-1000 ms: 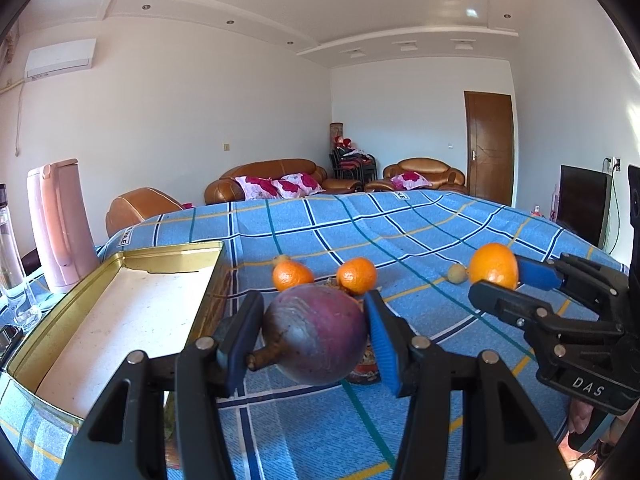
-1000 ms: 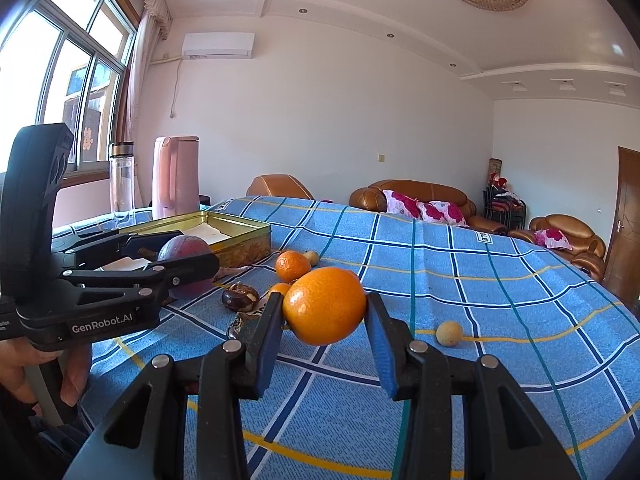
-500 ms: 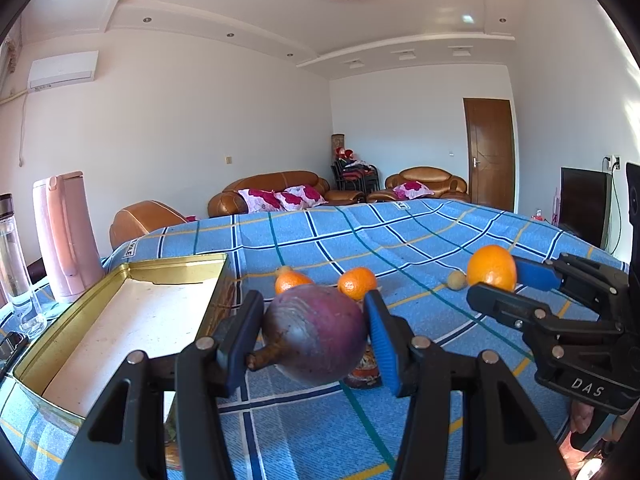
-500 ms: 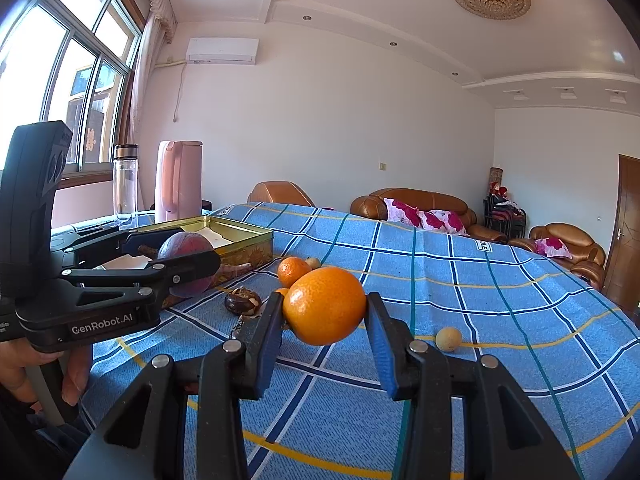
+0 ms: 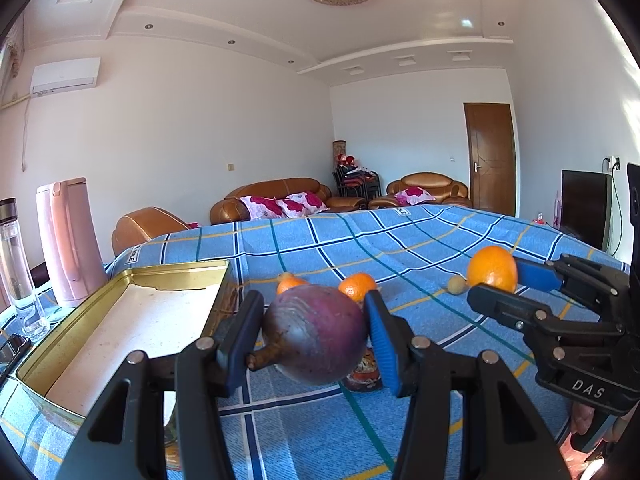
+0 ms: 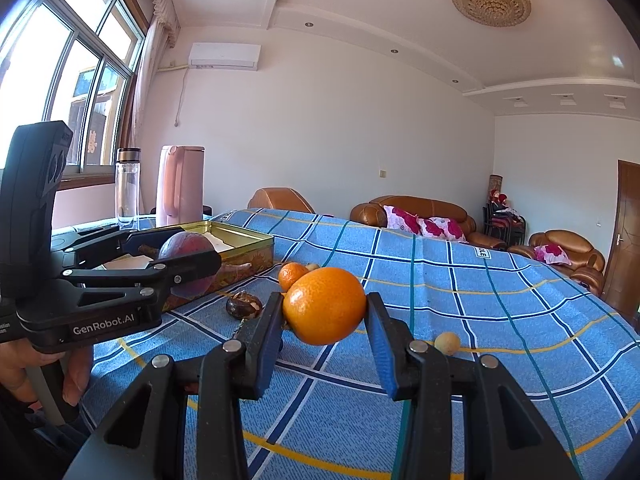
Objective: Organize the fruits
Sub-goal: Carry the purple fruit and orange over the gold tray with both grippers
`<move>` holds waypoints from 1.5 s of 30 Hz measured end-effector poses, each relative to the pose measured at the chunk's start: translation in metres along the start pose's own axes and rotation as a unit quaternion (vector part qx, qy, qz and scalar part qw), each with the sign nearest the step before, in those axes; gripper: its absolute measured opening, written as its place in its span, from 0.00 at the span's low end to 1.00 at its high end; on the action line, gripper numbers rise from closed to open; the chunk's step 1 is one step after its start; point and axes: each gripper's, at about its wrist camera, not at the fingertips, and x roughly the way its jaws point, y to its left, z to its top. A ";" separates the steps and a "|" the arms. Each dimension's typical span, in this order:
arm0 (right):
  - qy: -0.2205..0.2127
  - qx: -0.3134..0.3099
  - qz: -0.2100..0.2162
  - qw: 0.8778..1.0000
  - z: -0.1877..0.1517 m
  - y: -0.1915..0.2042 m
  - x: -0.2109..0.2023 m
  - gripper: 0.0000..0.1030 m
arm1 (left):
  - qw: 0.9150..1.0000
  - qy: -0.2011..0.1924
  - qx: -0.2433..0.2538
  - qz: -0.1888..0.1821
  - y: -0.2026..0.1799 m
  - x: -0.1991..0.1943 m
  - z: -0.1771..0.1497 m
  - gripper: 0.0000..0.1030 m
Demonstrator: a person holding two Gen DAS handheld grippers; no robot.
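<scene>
My left gripper is shut on a round purple fruit with a brown stem, held above the blue checked cloth. It hangs just right of an open gold tin. My right gripper is shut on an orange, also in the air. Each view shows the other gripper: the right gripper with its orange at the right, the left gripper with the purple fruit beside the tin.
Two small oranges, a small yellowish fruit and a dark brown fruit lie on the cloth. A pink kettle and a clear bottle stand left of the tin. A hand holds the left gripper.
</scene>
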 end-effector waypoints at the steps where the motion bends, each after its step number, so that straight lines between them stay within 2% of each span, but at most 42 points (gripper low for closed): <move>1: -0.001 0.000 0.000 1.000 0.000 0.000 0.000 0.42 | 1.000 0.000 -0.001 0.000 0.000 0.000 0.000 0.52; 9: -0.011 0.000 0.000 1.000 -0.001 -0.001 -0.004 0.42 | 1.000 -0.011 -0.008 -0.003 0.004 -0.002 0.001 0.52; 24: -0.016 -0.002 0.003 1.000 0.005 0.002 -0.004 0.42 | 0.999 -0.027 -0.009 0.030 0.018 -0.016 0.017 0.52; 29: -0.022 -0.005 0.016 1.000 0.016 0.008 -0.004 0.42 | 0.999 -0.027 -0.013 0.039 0.024 -0.019 0.023 0.52; 37: -0.019 -0.004 0.042 0.999 0.033 0.021 0.006 0.42 | 0.997 -0.033 -0.011 0.073 0.044 -0.025 0.032 0.52; 45: -0.012 -0.015 0.073 0.997 0.053 0.042 0.026 0.42 | 0.994 -0.017 -0.036 0.102 0.076 -0.023 0.030 0.52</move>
